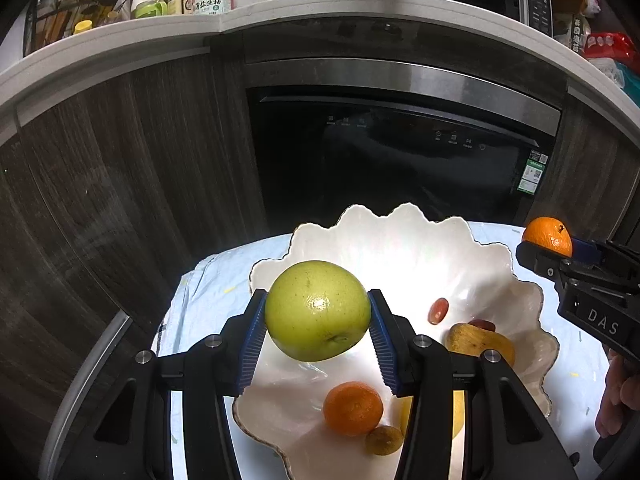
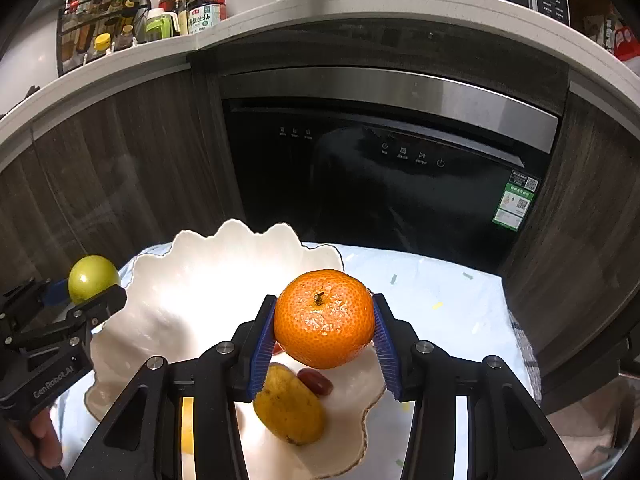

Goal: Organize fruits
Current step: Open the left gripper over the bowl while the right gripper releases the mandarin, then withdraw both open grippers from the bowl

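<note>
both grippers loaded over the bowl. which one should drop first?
Left, probably. The left gripper holds the green apple over bare bowl floor. The right gripper holds its orange near the bowl's right rim, above a yellow fruit and red date.

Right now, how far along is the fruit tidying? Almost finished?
Partly. Already in the white scalloped bowl: a small orange, a yellow-brown fruit and some small red ones. In hand: the left gripper holds a green apple, the right gripper a big orange. Left: setting those two down.
</note>
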`<action>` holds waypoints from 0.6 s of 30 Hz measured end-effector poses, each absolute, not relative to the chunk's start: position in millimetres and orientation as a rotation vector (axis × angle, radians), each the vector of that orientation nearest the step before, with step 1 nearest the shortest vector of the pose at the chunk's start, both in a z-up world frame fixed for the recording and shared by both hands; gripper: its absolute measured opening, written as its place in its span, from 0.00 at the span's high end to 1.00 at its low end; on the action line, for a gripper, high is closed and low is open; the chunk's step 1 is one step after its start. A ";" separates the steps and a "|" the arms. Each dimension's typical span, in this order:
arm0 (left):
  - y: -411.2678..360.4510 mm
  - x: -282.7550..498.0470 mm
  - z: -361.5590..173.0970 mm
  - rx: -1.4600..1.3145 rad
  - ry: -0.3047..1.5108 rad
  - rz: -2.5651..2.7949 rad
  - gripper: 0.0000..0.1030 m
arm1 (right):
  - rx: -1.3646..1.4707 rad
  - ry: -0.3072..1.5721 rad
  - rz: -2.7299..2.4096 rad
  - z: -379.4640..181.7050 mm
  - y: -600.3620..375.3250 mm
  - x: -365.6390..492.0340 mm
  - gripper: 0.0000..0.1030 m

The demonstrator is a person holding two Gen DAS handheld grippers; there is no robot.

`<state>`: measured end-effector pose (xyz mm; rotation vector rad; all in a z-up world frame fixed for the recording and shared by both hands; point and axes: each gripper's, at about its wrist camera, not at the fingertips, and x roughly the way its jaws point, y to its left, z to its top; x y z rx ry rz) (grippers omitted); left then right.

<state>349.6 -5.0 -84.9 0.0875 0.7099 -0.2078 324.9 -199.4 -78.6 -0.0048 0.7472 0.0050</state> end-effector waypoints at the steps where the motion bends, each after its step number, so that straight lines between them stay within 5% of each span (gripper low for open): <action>1: -5.1 350.4 -85.7 0.088 0.711 -0.207 0.53 | -0.005 0.750 0.005 -80.0 -199.4 326.0 0.55; 7: -5.6 354.5 -90.4 0.088 0.727 -0.194 0.51 | -0.008 0.768 0.007 -85.0 -199.9 331.1 0.54; 9: -4.6 352.9 -88.2 0.086 0.705 -0.182 0.34 | -0.009 0.778 0.011 -86.9 -199.1 332.7 0.54; 11: -3.2 351.0 -83.8 0.083 0.685 -0.172 0.30 | -0.005 0.787 0.013 -88.8 -199.0 334.2 0.53; 15: -1.7 350.7 -78.6 0.087 0.675 -0.168 0.30 | 0.001 0.752 -0.021 -83.4 -200.9 329.6 0.22; 18: -1.6 348.5 -75.2 0.092 0.668 -0.165 0.26 | -0.004 0.721 -0.039 -75.3 -201.4 324.4 0.17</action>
